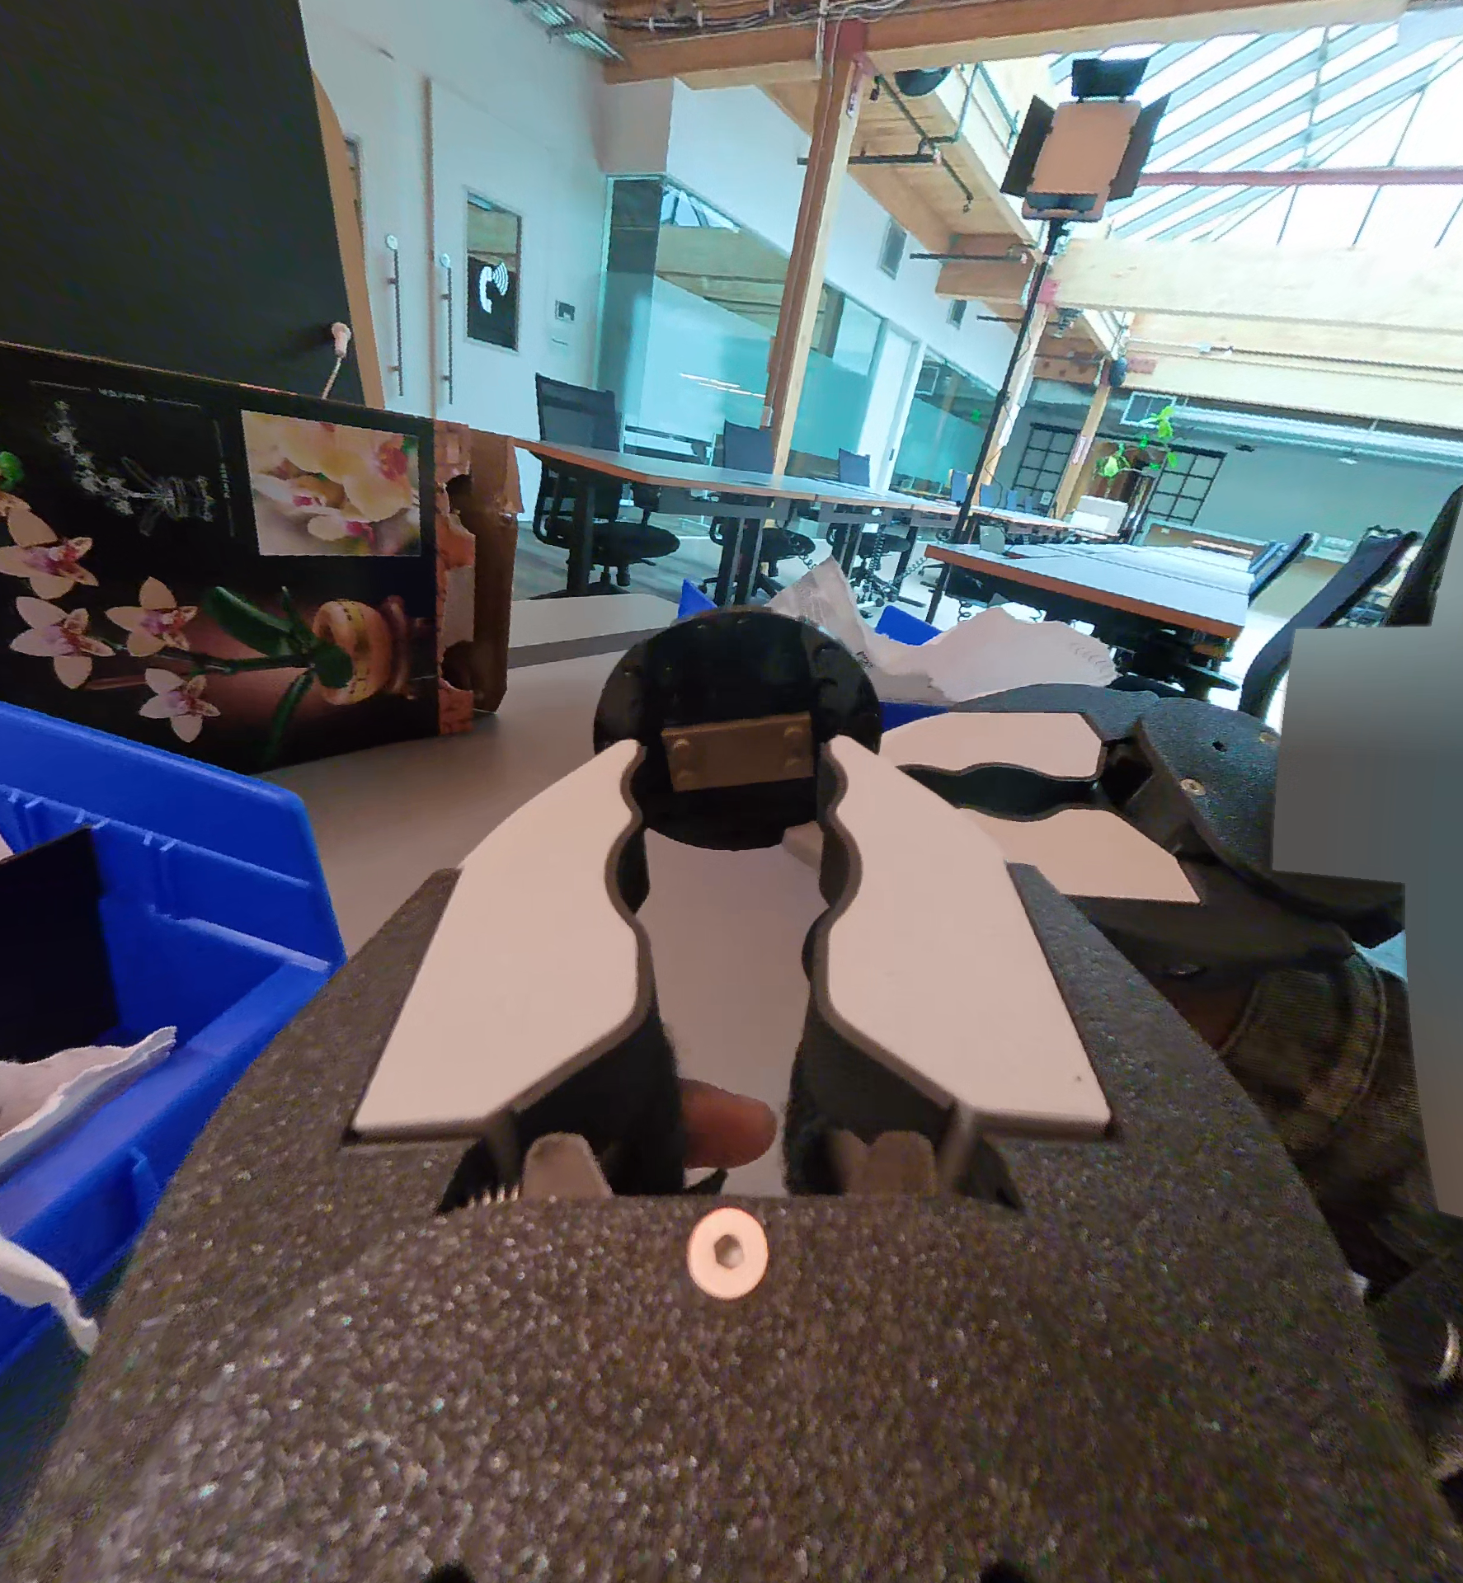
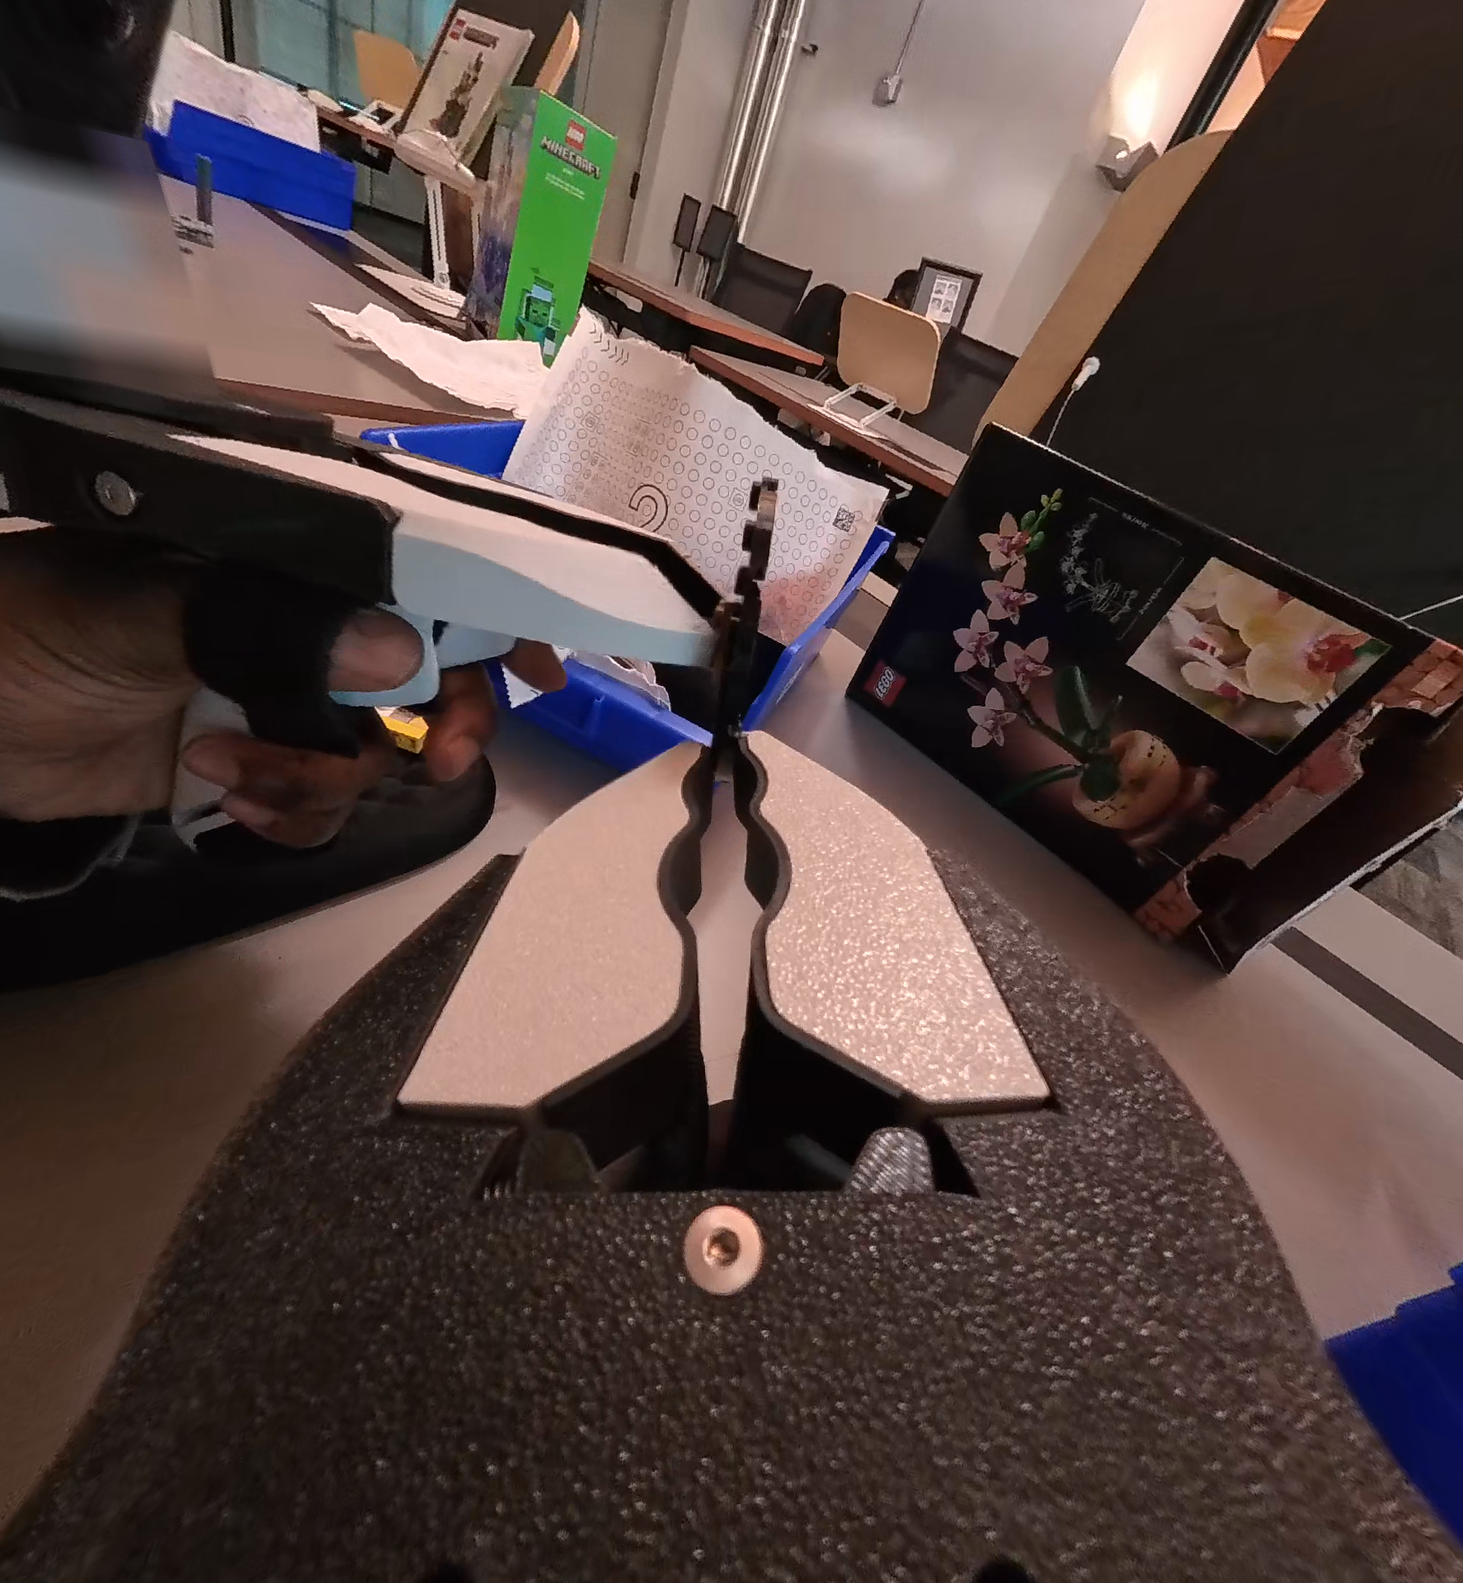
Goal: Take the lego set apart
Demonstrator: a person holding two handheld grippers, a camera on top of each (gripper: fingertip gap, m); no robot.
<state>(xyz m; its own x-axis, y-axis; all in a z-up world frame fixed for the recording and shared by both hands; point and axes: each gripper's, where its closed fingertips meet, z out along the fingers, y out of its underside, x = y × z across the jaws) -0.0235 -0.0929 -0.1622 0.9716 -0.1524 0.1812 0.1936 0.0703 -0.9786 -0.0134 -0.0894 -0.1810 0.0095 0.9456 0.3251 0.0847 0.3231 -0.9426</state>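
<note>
at frame centre the black disc (image 1: 732, 737) is pinched edge-on by both closed grippers, left (image 1: 732, 771) and right (image 2: 724, 754), seemingly so its tan plate (image 1: 737, 752) can be pried off; blue bin (image 1: 154, 857) at left.

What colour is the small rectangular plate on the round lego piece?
Tan, on a black round lego piece; the small rectangular plate shows best in the left wrist view.

We see bare tabletop (image 2: 1011, 925) between the orchid box (image 2: 1139, 728) and our two claws, wide enough to pass through. Left of the box a blue bin (image 1: 222, 857) blocks that side, and behind the box another blue bin (image 2: 805, 677) stuffed with paper closes the far edge.
</note>
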